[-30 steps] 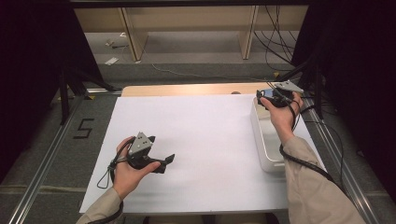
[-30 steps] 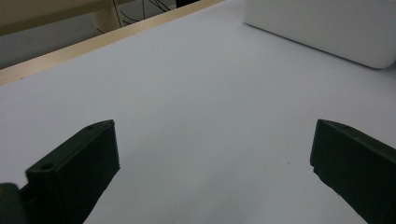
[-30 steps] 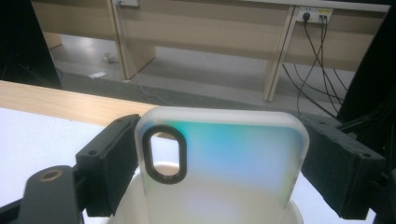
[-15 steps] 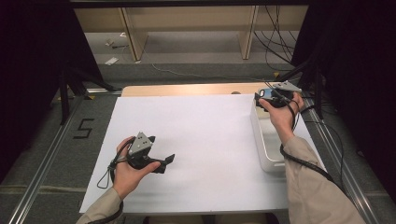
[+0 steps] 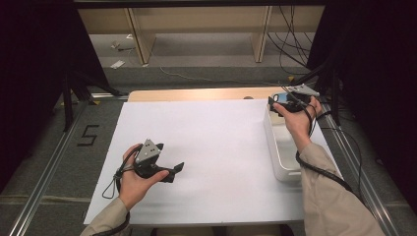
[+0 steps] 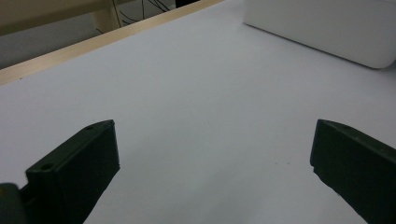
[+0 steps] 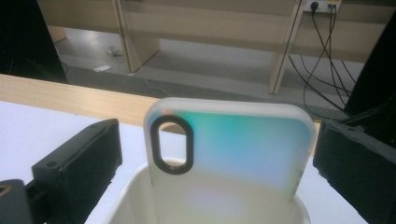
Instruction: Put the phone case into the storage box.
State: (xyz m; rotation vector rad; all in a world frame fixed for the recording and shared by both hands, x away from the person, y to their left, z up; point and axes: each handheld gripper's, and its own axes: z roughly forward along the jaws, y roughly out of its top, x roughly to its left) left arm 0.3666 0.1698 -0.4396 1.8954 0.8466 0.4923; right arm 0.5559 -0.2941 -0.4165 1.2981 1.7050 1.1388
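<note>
Right gripper (image 7: 219,154): held over the far end of the white bin (image 5: 282,147) at the table's right side. Its jaws have just been opening and now stand wide.
Phone case (image 7: 229,144): iridescent, with a translucent rim and a dark oval camera cut-out. It stands upright between the right jaws, its lower end inside the bin. A visible gap separates the left jaw from the case's edge; on the right side, contact cannot be told. Neither pad is seen pressing on it.
Left gripper (image 5: 169,169): in the left hand (image 5: 135,179), low over the near left part of the sheet. Jaws wide apart with nothing between them; only bare white surface shows through the gap in the left gripper view.
Edges: the bin lies along the sheet's right edge, long side running away from the person. Its far rim sits just short of the wooden strip (image 5: 196,94) at the table's back edge.
Open room: the white sheet (image 5: 221,142) between the two grippers is bare, and the grippers are well apart.
Surface: white sheet over a wooden table.
Room: grey floor with a "5" mark (image 5: 88,135) to the left, wooden frame legs (image 5: 137,42) beyond, black cables (image 5: 295,44) at the far right, dark curtains on both sides.
</note>
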